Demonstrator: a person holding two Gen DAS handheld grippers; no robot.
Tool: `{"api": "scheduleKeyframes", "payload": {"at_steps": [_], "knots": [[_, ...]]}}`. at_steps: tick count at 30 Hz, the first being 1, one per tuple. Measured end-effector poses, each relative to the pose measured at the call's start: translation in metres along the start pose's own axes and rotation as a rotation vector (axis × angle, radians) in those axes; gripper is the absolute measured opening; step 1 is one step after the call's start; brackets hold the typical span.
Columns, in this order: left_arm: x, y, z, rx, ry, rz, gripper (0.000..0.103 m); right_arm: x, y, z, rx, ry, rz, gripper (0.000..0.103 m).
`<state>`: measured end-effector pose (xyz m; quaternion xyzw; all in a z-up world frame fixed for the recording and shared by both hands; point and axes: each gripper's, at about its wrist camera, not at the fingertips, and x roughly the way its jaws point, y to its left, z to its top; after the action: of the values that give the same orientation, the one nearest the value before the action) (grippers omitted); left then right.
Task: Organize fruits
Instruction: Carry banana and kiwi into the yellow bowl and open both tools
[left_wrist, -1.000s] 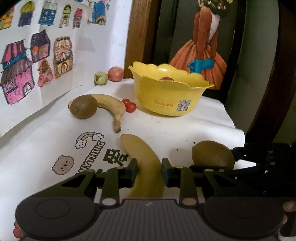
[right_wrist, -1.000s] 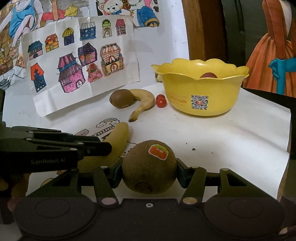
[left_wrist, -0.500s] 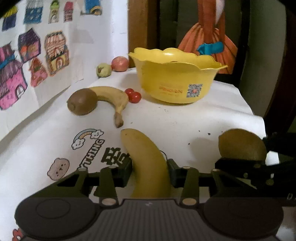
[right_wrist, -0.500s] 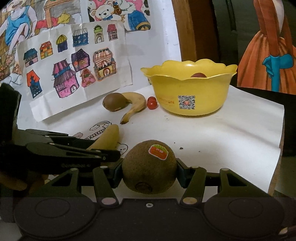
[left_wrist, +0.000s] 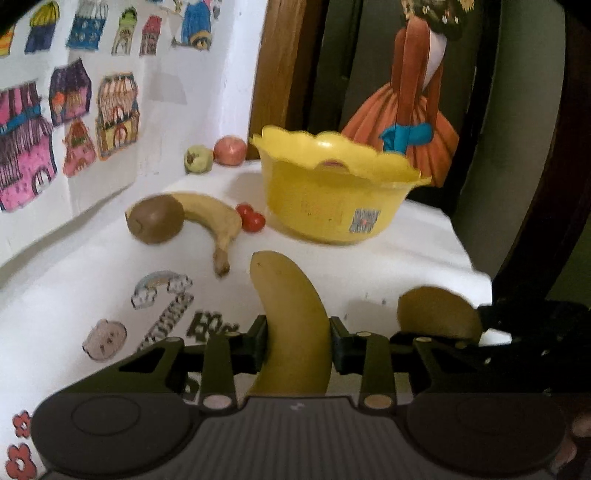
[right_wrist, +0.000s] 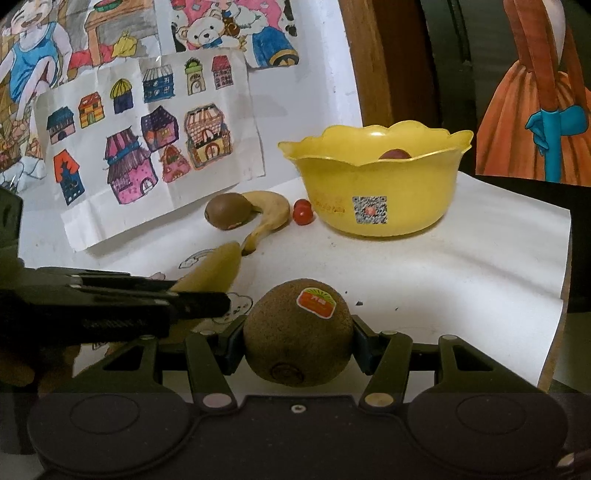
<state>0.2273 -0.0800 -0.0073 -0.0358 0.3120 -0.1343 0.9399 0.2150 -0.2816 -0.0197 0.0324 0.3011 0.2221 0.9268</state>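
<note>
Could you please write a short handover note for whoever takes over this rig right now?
Left gripper: shut on a banana.
Right gripper: shut on a kiwi.
The yellow bowl stands ahead with one reddish fruit inside.
Still on the table: second kiwi, second banana, two small red fruits, and two round fruits by the wall.
Next: probably bowl both held fruits, then the rest.

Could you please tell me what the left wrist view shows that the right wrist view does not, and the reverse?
Only the left wrist view shows the green fruit and apple by the wall. Only the right wrist view shows the teddy bear drawing and the sticker on the held kiwi. Both show the yellow bowl, the held banana, the other banana and kiwi, and the tomatoes.
</note>
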Motion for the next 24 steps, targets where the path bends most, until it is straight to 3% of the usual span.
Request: {"api": "scheduleKeyframes", "payload": {"at_steps": [14,19,24], "knots": [[-0.010,-0.014,0.093,-0.008,-0.146,-0.048,0.036,-0.007,-0.028,0.070,-0.019,-0.177,-0.051,0.059],[0.020,-0.021,0.128,-0.003,-0.165,-0.056,0.036,0.012,-0.056,0.102,-0.009,-0.229,-0.085,0.059],[0.056,-0.021,0.154,-0.046,-0.150,-0.074,0.036,0.041,-0.083,0.124,0.022,-0.225,-0.131,0.059]]}}
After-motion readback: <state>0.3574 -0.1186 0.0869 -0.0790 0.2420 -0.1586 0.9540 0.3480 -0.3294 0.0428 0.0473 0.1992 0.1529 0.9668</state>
